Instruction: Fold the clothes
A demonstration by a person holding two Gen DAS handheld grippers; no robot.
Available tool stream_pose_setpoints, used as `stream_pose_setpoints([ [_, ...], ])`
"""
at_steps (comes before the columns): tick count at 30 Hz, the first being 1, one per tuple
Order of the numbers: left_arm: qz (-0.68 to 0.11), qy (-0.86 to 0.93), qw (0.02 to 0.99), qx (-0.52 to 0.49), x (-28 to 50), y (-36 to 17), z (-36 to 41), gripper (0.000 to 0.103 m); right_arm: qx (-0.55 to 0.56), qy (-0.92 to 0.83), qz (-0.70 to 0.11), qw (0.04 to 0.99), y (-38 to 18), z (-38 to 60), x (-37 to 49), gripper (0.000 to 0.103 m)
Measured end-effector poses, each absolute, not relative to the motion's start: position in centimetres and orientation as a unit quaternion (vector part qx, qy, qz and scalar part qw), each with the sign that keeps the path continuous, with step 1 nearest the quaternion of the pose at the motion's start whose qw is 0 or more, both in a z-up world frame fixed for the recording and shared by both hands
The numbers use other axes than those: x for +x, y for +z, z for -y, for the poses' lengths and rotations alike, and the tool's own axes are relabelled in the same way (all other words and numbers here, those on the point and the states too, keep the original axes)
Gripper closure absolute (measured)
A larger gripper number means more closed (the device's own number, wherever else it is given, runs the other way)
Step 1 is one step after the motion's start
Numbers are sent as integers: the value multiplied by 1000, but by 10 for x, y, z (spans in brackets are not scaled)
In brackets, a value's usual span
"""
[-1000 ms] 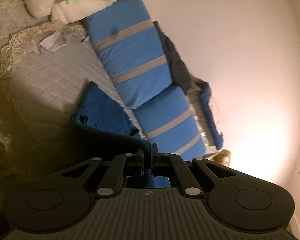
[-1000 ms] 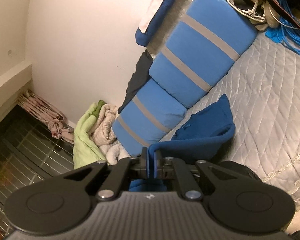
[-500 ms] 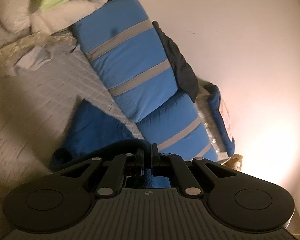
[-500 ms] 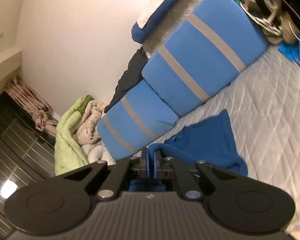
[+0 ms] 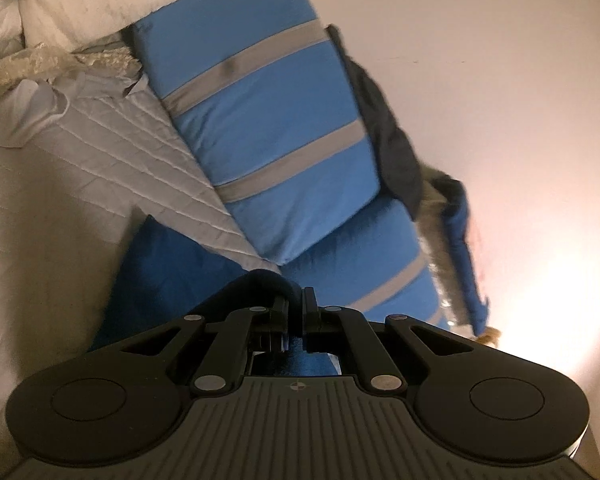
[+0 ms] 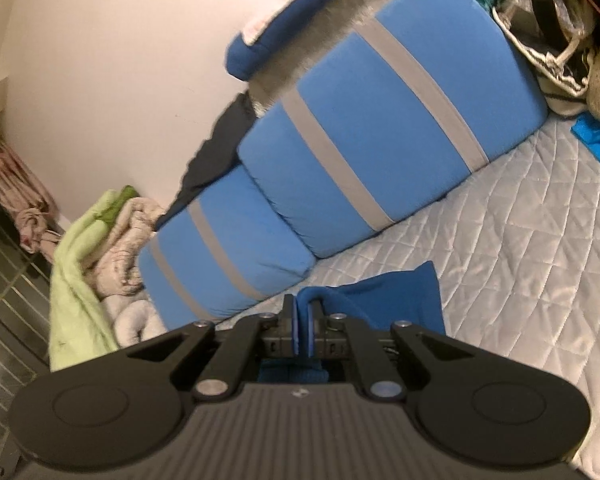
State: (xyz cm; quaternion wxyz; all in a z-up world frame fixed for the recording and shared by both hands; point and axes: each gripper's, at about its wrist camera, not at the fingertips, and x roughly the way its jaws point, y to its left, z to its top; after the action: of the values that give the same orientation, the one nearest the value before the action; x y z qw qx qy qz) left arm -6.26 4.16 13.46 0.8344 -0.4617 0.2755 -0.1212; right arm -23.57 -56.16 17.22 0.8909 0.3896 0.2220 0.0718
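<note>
Blue garment (image 6: 384,296) pinched in both claws, left (image 5: 295,300) and right (image 6: 302,306); cloth trails lower-left in left view, right-of-centre in right view.

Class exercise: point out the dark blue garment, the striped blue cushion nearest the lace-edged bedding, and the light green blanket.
dark blue garment (image 5: 172,276): left wrist view, flat part lying on the quilt.
striped blue cushion (image 5: 260,120): left wrist view, blue band between its grey stripes.
light green blanket (image 6: 76,276): right wrist view, its draped middle.

Left claw (image 5: 295,303) clamped on dark blue garment (image 5: 168,268) over quilted bedspread (image 5: 112,168), striped cushions (image 5: 268,128) beyond.
</note>
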Motion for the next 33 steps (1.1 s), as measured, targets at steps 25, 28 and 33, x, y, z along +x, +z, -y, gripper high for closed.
stream_pose_setpoints([
  [25, -352, -62, 813, -460, 85, 13, -44, 97, 381, 23, -289, 878, 52, 589, -64, 98],
  [28, -364, -49, 809, -460, 94, -2, -41, 96, 386, 15, -294, 874, 38, 590, -54, 98],
  [33, -374, -57, 786, -489, 95, -23, -44, 87, 394, 4, -315, 863, 19, 588, -45, 92],
])
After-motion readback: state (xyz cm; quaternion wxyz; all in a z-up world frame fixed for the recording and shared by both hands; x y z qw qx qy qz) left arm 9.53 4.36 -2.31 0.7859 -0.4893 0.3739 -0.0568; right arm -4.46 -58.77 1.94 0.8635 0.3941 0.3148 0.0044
